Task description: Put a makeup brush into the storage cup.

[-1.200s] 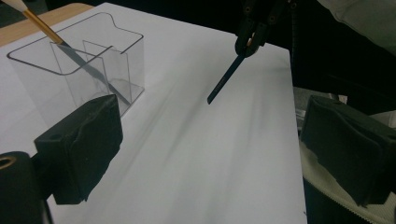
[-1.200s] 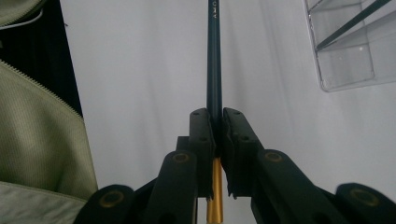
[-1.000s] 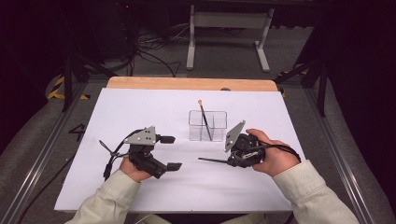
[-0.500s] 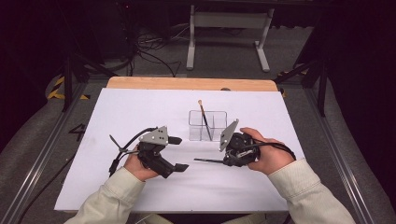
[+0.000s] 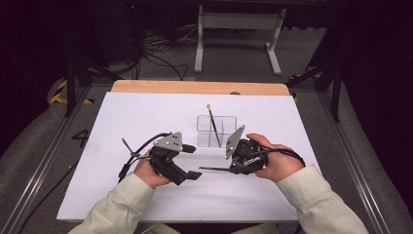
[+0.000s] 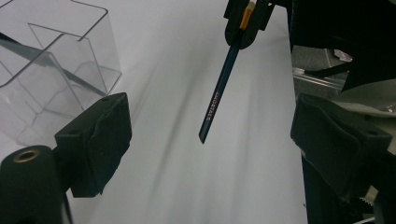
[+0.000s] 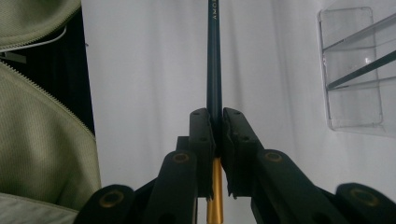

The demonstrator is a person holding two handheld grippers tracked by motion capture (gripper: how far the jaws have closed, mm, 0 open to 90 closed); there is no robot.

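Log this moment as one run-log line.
right gripper: shut on dark pencil | left gripper: open, jaws just closing, nothing between | clear holder: one pencil inside

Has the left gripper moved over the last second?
Yes. The left gripper has shifted right, nearer the clear box and the pencil held in the right gripper.

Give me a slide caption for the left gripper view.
Open left gripper faces a dark blue pencil held out by the right gripper, beside a clear plastic divided holder on the white table.
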